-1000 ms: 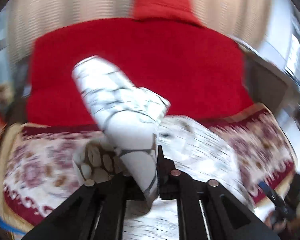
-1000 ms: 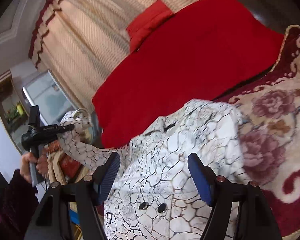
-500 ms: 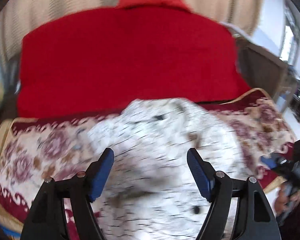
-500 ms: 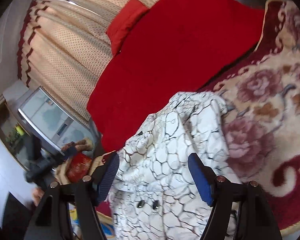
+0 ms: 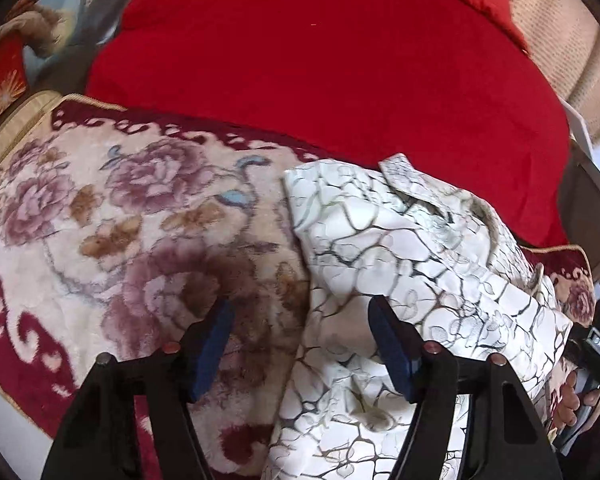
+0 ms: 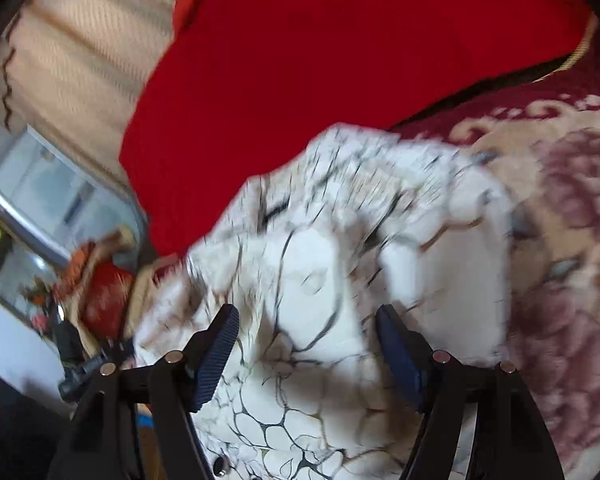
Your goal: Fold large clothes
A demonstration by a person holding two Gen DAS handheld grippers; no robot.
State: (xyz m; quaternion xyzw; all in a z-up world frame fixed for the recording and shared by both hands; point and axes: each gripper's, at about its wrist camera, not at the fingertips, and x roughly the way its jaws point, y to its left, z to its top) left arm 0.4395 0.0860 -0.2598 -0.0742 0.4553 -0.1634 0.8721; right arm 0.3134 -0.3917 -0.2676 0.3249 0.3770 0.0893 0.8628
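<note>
The white jacket (image 5: 400,248), with dark crackle lines all over it, lies in a loose heap on the flowery blanket (image 5: 120,220). A red cover (image 5: 320,60) lies behind it.

The left hand-held gripper (image 5: 300,344) points down at the blanket. Its jaws have just been closing a little, but they are wide apart and hold nothing. The left edge of the jacket runs right between them, from the far side toward the camera. Its left finger (image 5: 214,344) is over bare blanket and its right finger (image 5: 392,344) is over the cloth. So the jacket lies mostly to the right of this gripper, and its long side seems to run away from it, toward the red cover.

The right hand-held gripper (image 6: 306,350) is over the middle of the jacket (image 6: 332,280). This view is blurry. Its jaws have just been closing a little too, yet they are open, and the cloth under them is not pinched. Two small dark buttons (image 6: 220,466) show at the bottom edge.

I think the left gripper is the one nearer to an edge it can grab. The right one has only flat cloth below it.
</note>
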